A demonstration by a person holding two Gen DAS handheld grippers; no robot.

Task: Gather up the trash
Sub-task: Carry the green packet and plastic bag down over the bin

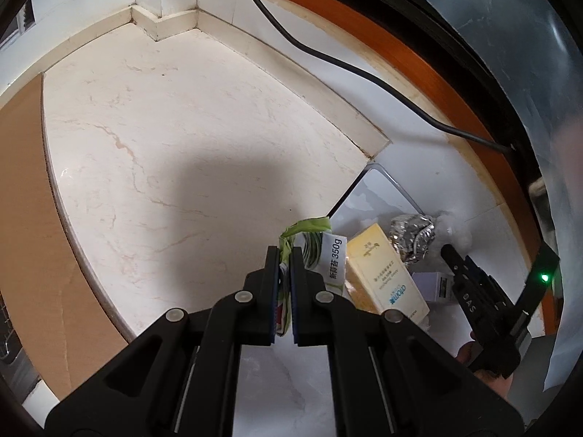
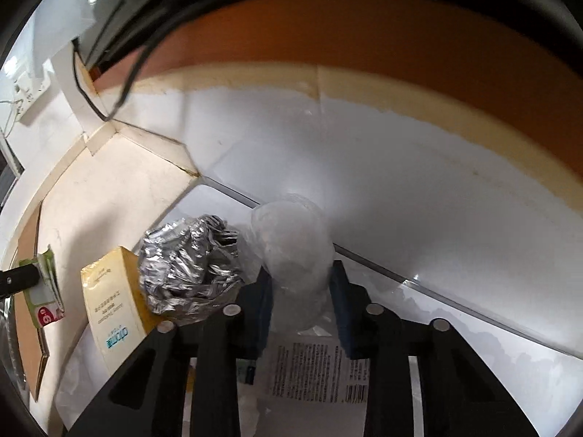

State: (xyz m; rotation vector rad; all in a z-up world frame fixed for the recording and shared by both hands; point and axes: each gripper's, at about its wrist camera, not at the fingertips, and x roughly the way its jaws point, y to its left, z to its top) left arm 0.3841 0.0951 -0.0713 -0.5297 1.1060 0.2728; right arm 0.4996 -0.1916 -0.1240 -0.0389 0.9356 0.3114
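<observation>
My left gripper [image 1: 285,255] is shut on a green and white food wrapper [image 1: 316,240] marked 350g, held over the edge of a white tray [image 1: 379,189]. The wrapper also shows at the left of the right wrist view [image 2: 47,291]. In the tray lie a yellow carton [image 1: 382,273], a crumpled foil ball [image 2: 189,269] and a clear plastic cup [image 2: 295,251]. My right gripper [image 2: 300,276] has its jaws around the clear cup and looks closed on it. The right gripper shows in the left wrist view [image 1: 448,251] near the foil ball [image 1: 411,236].
A cream marble floor [image 1: 182,153] runs to a skirting corner [image 1: 156,25]. A black cable [image 1: 328,54] crosses the white wall panel. An orange wooden band [image 2: 364,32] runs behind the tray. Brown cardboard [image 1: 22,182] lies at the left. A printed label [image 2: 313,371] lies under my right gripper.
</observation>
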